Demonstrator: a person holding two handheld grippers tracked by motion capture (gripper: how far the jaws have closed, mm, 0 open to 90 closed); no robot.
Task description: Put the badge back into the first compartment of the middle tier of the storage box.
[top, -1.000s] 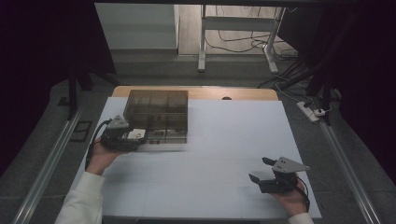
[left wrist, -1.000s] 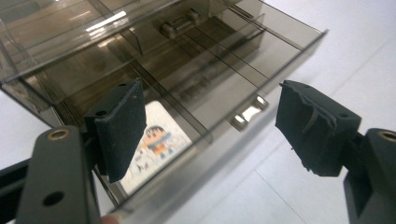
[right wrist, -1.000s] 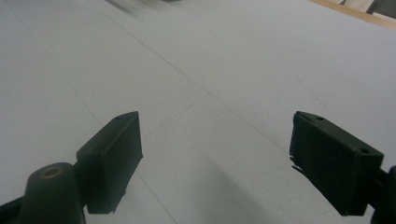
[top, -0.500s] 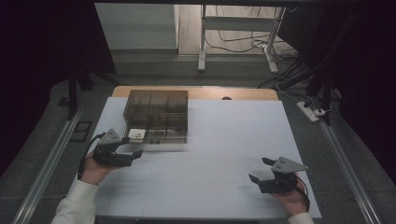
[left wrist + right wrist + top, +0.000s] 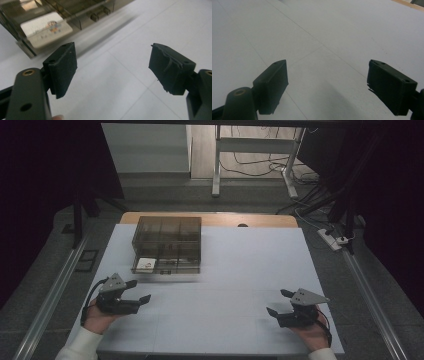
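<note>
A smoky clear plastic drawer box [image 5: 167,242] stands on the white table, left of centre. Its lower left drawer is pulled out and holds a white card [image 5: 146,264] with a small print, which also appears in the left gripper view as the card [image 5: 45,27]. My left gripper [image 5: 138,291] rests near the table's front left, below the box, jaws open and empty; the same gripper [image 5: 112,67] looks past the drawer. My right gripper [image 5: 278,302] lies at the front right, open, with bare table between the jaws of the gripper [image 5: 327,85].
The white table top [image 5: 250,265] ends in a wooden strip at the back. Metal rails run along both sides of the table. A power strip [image 5: 332,240] and cables lie on the floor at the right. A desk frame stands behind the table.
My left gripper has drawn back from the box's front toward the table's near left edge. The drawer with the card stays pulled out. My right gripper has barely moved.
</note>
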